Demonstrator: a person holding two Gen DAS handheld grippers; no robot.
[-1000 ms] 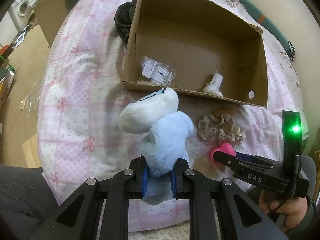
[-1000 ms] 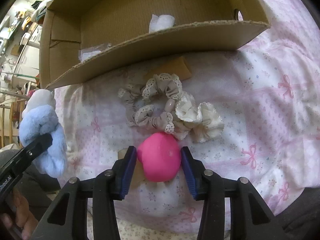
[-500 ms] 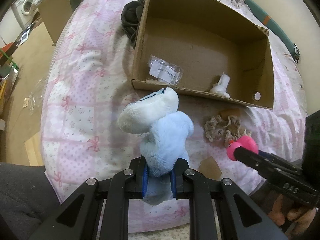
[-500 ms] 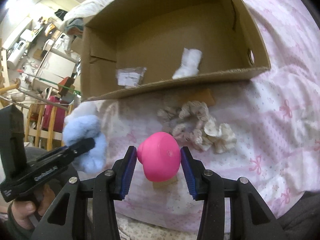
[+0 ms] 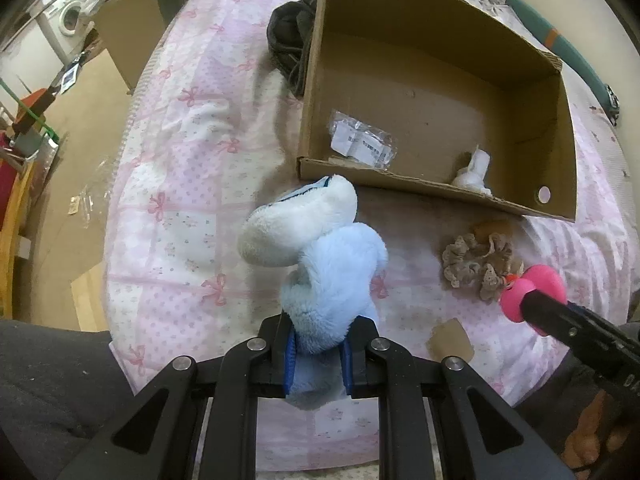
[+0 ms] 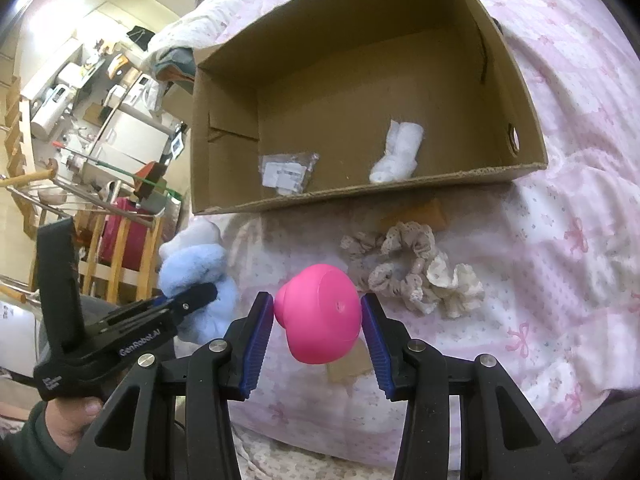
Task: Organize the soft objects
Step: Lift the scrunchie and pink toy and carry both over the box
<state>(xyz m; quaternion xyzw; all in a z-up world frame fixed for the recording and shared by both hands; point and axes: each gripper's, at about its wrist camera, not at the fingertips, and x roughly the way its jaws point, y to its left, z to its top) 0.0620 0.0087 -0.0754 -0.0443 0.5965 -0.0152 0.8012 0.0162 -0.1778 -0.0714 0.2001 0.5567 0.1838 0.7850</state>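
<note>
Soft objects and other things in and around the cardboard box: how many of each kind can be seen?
Plush toys: 1, blue-white plush, held
Pink squishy toys: 1, held
Lace scrunchies on the bedspread: 2
White soft items in the cardboard box: 1
Plastic packets in the box: 1
Total: 6

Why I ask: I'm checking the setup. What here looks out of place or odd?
Little stands out. The box holds a plastic packet, not obviously soft, beside a white bundle. Torn cardboard scraps lie on the bed near the scrunchies. A dark heap sits against the box's left wall.
</note>
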